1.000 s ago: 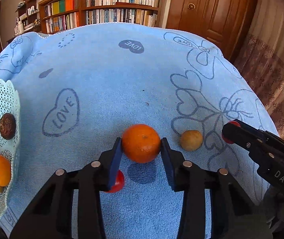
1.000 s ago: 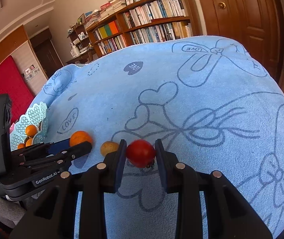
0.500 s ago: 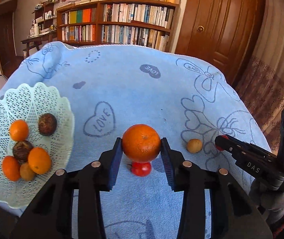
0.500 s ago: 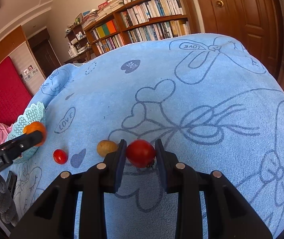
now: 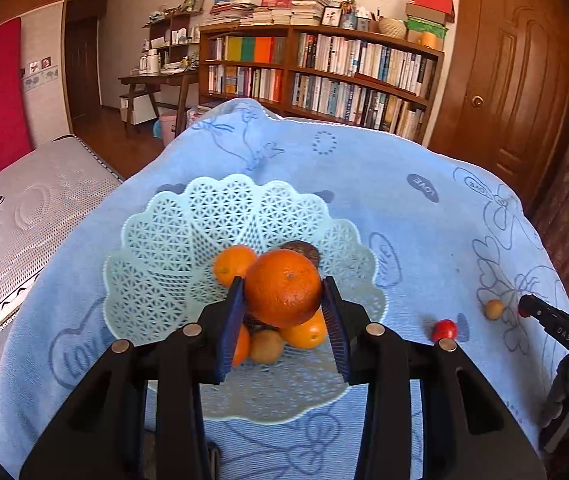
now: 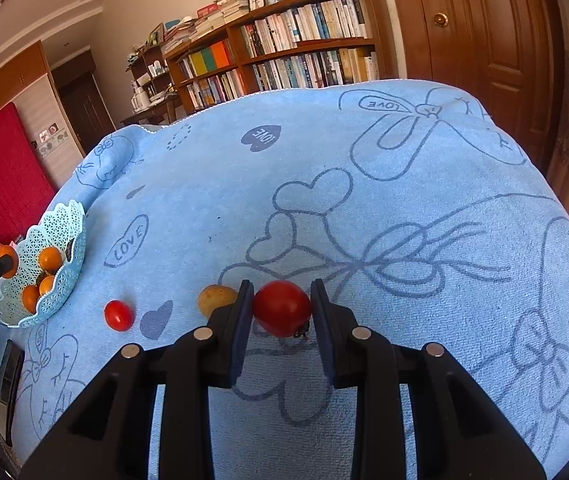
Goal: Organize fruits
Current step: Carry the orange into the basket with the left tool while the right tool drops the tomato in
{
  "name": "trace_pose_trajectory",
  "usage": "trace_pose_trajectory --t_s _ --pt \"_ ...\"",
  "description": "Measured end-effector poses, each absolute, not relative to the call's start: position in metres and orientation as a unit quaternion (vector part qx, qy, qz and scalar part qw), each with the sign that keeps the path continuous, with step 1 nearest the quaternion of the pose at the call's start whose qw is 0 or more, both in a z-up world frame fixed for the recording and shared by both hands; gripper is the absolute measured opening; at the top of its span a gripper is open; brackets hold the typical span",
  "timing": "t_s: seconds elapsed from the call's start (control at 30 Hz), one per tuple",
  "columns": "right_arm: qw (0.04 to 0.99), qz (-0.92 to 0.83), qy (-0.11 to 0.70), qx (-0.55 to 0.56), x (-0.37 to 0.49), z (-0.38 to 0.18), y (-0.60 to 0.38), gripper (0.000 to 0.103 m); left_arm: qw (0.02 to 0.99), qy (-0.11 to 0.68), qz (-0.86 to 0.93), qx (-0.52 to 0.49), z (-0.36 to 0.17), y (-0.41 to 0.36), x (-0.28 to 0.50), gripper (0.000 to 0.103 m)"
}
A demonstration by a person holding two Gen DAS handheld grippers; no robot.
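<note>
My left gripper (image 5: 283, 309) is shut on a large orange (image 5: 283, 288) and holds it above a pale green lattice basket (image 5: 188, 240). The basket holds several small oranges, a brown round fruit and a yellowish one. My right gripper (image 6: 281, 309) is shut on a red tomato (image 6: 282, 307) just above the blue cloth. Beside it to the left lie a small yellow fruit (image 6: 215, 299) and a smaller red tomato (image 6: 118, 315). In the left wrist view that small tomato (image 5: 444, 330) and the yellow fruit (image 5: 493, 309) sit right of the basket.
A blue towel (image 6: 364, 184) printed with hearts and bows covers the table. The basket (image 6: 48, 276) stands at its far left edge in the right wrist view. A bookshelf (image 5: 324, 76), a wooden door (image 5: 516, 80) and a mattress (image 5: 24, 216) surround the table.
My left gripper carried the orange leftward from the cloth to above the basket. The right gripper stayed in place, still holding the tomato.
</note>
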State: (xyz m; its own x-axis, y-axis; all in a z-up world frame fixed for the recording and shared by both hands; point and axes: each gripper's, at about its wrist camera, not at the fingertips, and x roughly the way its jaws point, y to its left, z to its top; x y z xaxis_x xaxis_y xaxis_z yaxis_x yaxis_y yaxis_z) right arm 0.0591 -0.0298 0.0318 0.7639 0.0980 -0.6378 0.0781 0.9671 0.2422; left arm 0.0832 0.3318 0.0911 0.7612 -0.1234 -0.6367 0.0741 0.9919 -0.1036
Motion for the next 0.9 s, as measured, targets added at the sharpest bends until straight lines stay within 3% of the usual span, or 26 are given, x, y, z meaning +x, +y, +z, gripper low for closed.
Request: trace_pose_trajectory --t_s 0.17,0.23,0.27,0.3,0.53,0.6,0.9 --pt "0.931 0.027 0.343 0.125 0.065 0.042 -0.007 0.03 0.94 0.335 -0.041 -0.053 0.091 0.359 0.085 0.041" --pt "0.932 0.04 0.341 0.119 0.068 0.048 0.007 0.03 0.941 0.33 -0.043 -0.059 0.093 0.366 0.083 0.048" --pt "0.932 0.047 0.339 0.115 0.07 0.051 0.015 0.03 0.942 0.327 -0.042 -0.062 0.094 0.368 0.082 0.059" --pt "0.933 0.054 0.338 0.11 0.072 0.054 0.023 0.03 0.944 0.321 -0.037 -0.063 0.096 0.371 0.081 0.064" --pt "0.93 0.12 0.333 0.096 0.084 0.074 0.083 0.03 0.946 0.31 -0.031 -0.086 0.104 0.398 0.076 0.064" --pt "0.928 0.138 0.332 0.092 0.089 0.079 0.101 0.03 0.948 0.305 -0.029 -0.089 0.107 0.406 0.074 0.07" --pt "0.919 0.192 0.337 0.069 0.113 0.083 0.172 0.03 0.949 0.297 -0.017 -0.108 0.115 0.422 0.072 0.076"
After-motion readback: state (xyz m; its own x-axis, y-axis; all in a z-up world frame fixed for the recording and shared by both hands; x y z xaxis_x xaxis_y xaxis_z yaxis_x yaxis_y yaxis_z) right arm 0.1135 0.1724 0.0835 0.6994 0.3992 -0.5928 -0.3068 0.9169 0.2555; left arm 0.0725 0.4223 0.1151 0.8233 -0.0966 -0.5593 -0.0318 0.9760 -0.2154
